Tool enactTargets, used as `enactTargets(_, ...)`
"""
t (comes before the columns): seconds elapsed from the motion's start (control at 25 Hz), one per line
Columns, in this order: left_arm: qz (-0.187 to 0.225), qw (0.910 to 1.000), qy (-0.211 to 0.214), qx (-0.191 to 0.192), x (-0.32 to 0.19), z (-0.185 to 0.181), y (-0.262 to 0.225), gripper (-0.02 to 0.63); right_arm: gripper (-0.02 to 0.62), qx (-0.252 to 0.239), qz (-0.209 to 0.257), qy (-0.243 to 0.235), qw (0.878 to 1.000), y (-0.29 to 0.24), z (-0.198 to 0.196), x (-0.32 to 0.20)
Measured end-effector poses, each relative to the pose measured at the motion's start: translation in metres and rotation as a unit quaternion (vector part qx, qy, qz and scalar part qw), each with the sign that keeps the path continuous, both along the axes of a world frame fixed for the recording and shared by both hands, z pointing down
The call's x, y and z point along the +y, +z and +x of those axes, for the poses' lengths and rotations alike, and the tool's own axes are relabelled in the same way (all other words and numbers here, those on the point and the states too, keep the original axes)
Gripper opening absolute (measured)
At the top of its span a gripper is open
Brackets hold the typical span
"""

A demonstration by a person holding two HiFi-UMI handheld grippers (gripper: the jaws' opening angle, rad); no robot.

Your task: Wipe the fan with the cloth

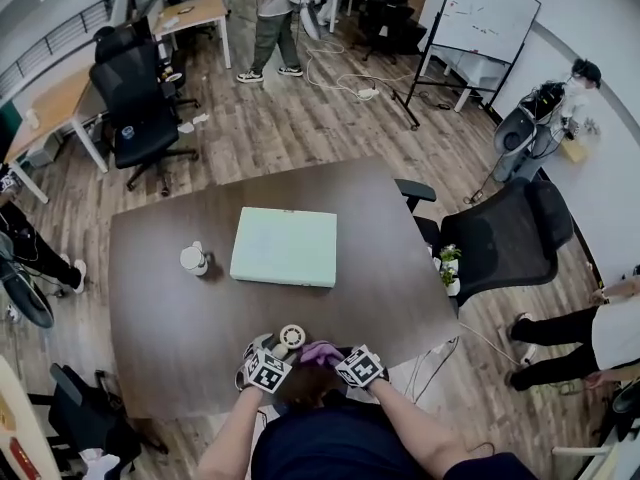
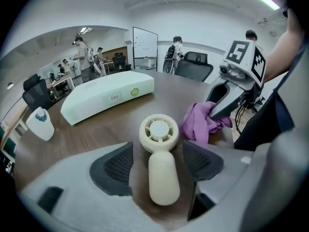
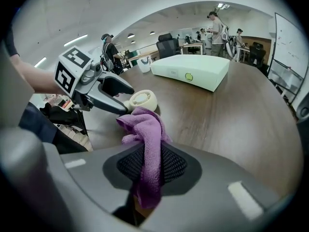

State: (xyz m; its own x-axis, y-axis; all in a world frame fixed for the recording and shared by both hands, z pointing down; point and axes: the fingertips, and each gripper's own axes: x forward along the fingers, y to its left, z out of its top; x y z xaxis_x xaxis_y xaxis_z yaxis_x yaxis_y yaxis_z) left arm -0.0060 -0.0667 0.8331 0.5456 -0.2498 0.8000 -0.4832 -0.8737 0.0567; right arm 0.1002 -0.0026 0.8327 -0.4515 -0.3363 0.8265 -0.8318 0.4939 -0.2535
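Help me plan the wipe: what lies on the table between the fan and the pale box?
Nothing: only bare table separates the fan from the box, clearest in the left gripper view.

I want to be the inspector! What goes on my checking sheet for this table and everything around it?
Surface: brown wood-grain table.
Job's things: cream fan lies flat near the person; purple cloth bunched beside it.
Clutter: white box mid-table; small white container left of it.
Tools: left tool open, fan between its jaws, pads not touching it; right tool shut on the cloth.
Cables: loose cable on the far floor.
Surroundings: office chairs, whiteboard, people standing.
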Motion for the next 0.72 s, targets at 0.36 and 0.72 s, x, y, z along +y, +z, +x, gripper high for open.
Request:
enactTargets(0.36,-0.012,0.9984,0.044,-0.033,-0.011,0.031,0.013,0.334,0.087,-0.017,-0.009,0.035,0.999,0.004,0.022,0.014)
enactTargets(0.72,-0.047,0.9959,0.051,-0.059,-0.017,0.043,0.035,0.374,0.087,-0.028,-0.014,0.044,0.999,0.008,0.03,0.021)
